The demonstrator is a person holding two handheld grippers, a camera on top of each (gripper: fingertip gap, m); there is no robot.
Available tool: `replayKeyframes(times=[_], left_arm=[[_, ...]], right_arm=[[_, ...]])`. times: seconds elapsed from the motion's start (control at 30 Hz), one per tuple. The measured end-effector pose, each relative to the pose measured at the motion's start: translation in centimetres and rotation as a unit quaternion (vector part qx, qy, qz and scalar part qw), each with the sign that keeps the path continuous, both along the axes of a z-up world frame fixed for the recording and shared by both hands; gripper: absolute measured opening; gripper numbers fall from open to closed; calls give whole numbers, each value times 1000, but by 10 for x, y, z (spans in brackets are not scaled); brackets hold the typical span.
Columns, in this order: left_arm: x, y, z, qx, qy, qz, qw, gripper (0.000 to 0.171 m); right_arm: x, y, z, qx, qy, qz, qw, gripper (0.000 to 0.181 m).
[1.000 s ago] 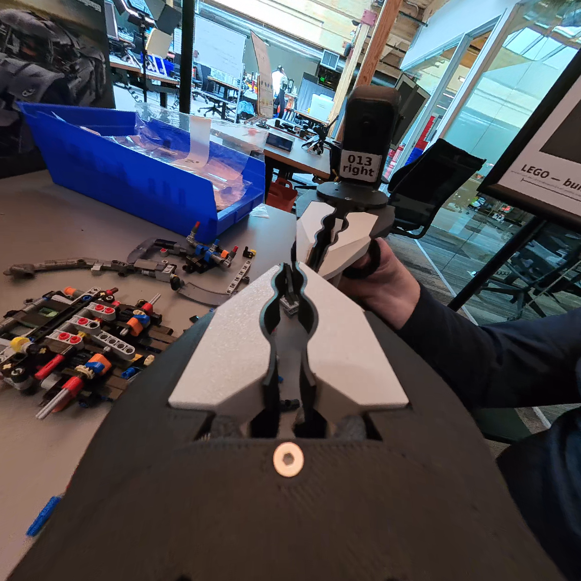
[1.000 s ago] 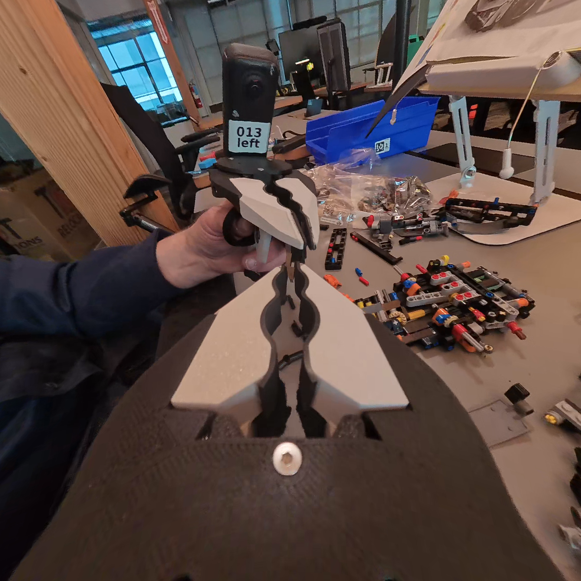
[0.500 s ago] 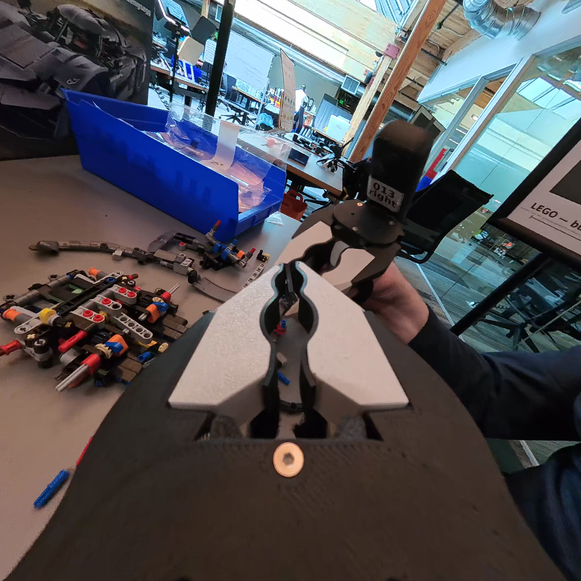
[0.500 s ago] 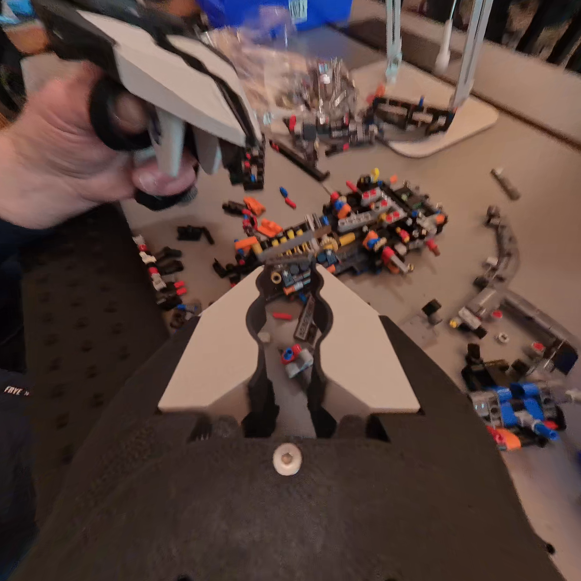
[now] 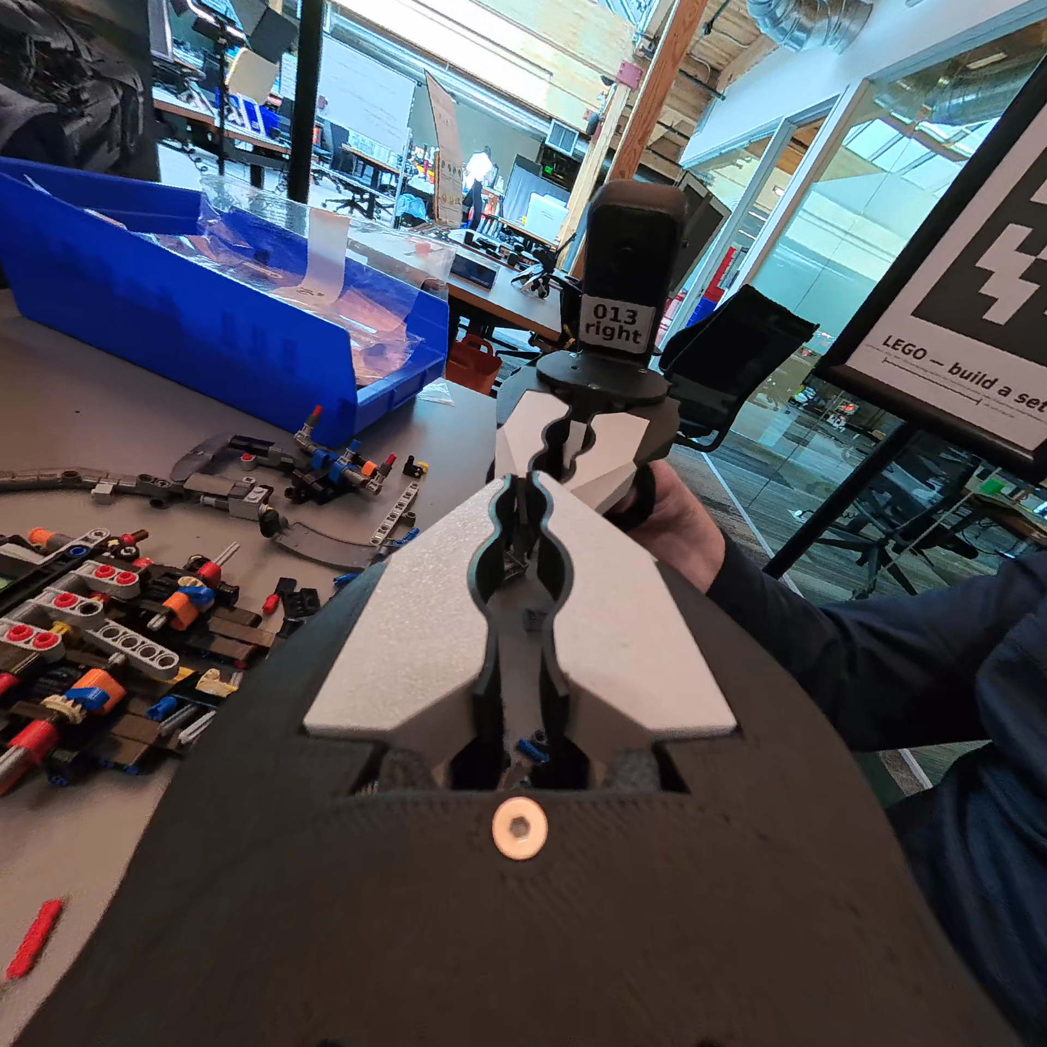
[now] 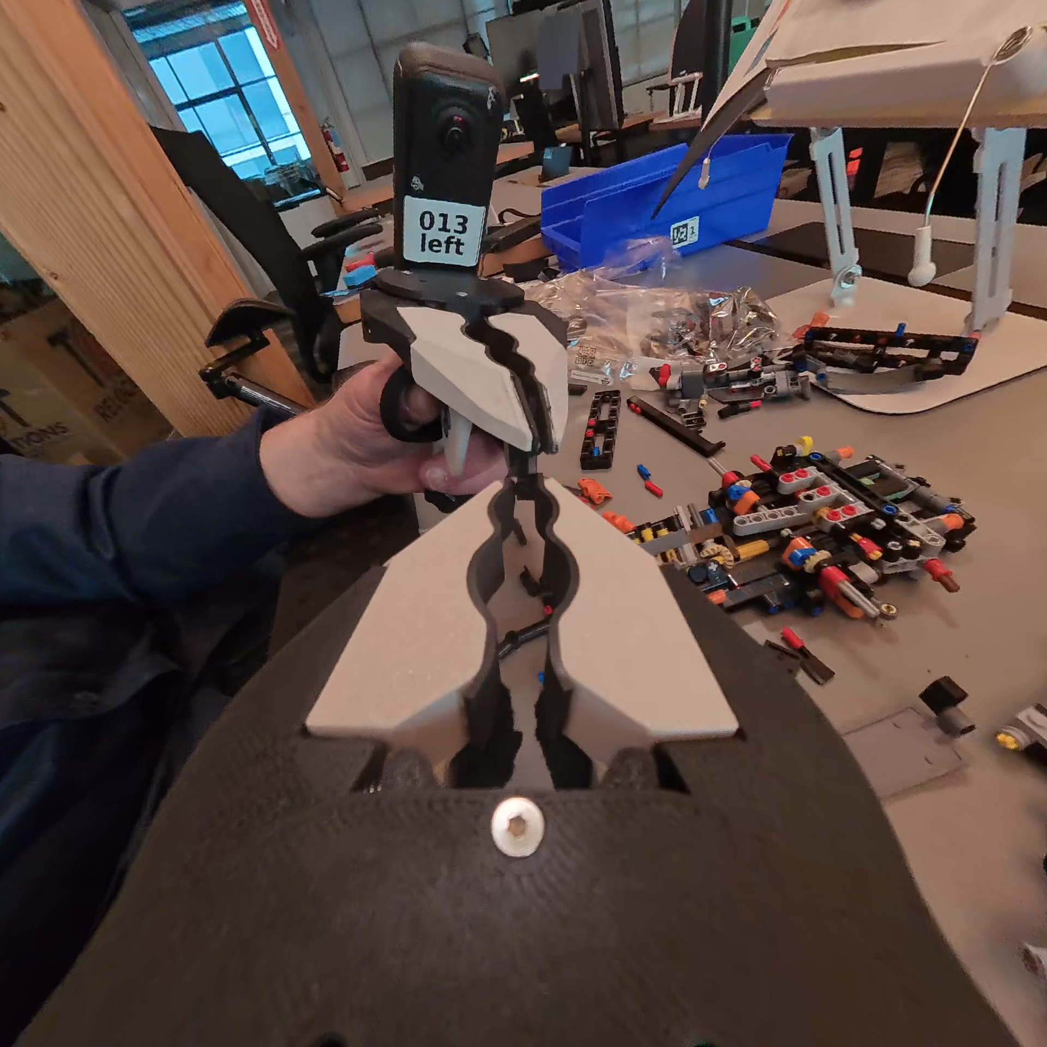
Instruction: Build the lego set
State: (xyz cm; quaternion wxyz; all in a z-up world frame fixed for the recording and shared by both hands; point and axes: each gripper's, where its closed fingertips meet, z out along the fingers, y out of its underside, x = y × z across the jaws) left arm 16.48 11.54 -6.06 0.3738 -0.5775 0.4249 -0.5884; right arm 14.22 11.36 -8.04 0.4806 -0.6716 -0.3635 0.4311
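Note:
My left gripper (image 5: 522, 481) and right gripper (image 6: 524, 485) meet tip to tip in the air over the table's near edge. A small black lego piece (image 6: 524, 477) sits between the two sets of tips, and both grippers are shut on it; it also shows in the left wrist view (image 5: 520, 513). The right gripper (image 5: 558, 450) faces the left wrist view, and the left gripper (image 6: 538, 445) faces the right wrist view. The large multicoloured lego assembly (image 6: 821, 544) lies flat on the grey table (image 6: 963, 430), also seen in the left wrist view (image 5: 85, 640).
A blue bin (image 5: 198, 328) with plastic bags stands at the back. Curved grey sub-assemblies (image 5: 238, 490) and loose pins lie around. A clear bag of parts (image 6: 651, 323), a black frame (image 6: 600, 419) and a white booklet stand (image 6: 906, 62) are on the table. A sign board (image 5: 963, 283) stands right. My left and right fingertips are right by each other.
Half a second ago the right gripper pointed down over the assembly; it has swung back up to meet the left gripper's tips. The left gripper has barely moved.

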Motion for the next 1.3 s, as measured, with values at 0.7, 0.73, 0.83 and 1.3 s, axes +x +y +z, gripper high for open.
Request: replayKeyframes(times=[0.7,0.73,0.83,1.3], left_arm=[[-2,-1,7,22,-8,8,1000,28],[-2,3,4,12,-2,16,1000,29],[-2,2,4,-7,-7,3,1000,35],[-9,4,14,-44,-47,-8,998,14]], right_arm=[[13,4,16,101,-38,-64,992,1],[17,9,18,129,-58,-93,986,1],[23,12,26,204,-104,-142,963,1],[7,15,25,411,-324,-225,822,1]])
